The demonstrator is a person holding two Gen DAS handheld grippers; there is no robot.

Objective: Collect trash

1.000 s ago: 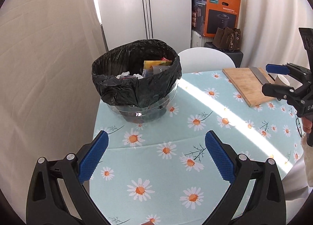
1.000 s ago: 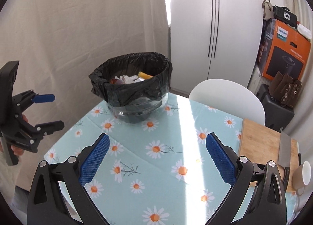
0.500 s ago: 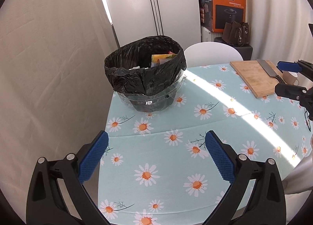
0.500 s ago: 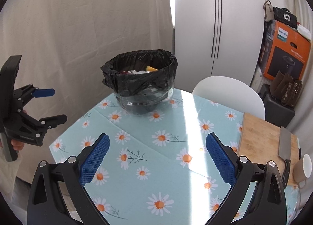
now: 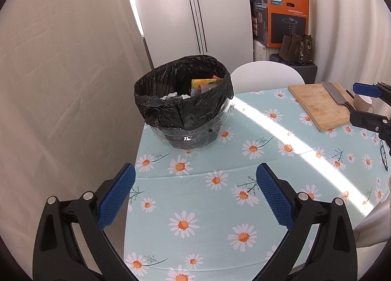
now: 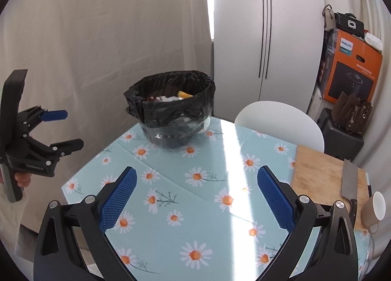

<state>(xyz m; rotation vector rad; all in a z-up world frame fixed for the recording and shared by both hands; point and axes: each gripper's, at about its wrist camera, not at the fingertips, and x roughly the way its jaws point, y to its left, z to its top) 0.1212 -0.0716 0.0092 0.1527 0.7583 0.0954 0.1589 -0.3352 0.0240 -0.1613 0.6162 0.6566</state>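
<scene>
A clear bin lined with a black bag (image 5: 185,105) stands at the far left of the daisy-print table (image 5: 220,207); it also shows in the right wrist view (image 6: 171,112). Crumpled paper and colourful wrappers (image 5: 202,85) lie inside it. My left gripper (image 5: 195,197) is open and empty, held above the table's near left edge; it shows at the left of the right wrist view (image 6: 66,129). My right gripper (image 6: 196,200) is open and empty above the table's middle; it shows at the right edge of the left wrist view (image 5: 364,105).
A wooden cutting board (image 6: 322,173) with a cleaver (image 6: 349,183) lies at the table's right side, a beige mug (image 6: 374,210) beside it. Glasses (image 5: 383,156) lie near the right edge. A white chair (image 6: 278,122) stands behind the table; curtains and a cupboard beyond.
Both grippers have drawn back and up from the bin, which now looks smaller and farther. Both stay open and empty.
</scene>
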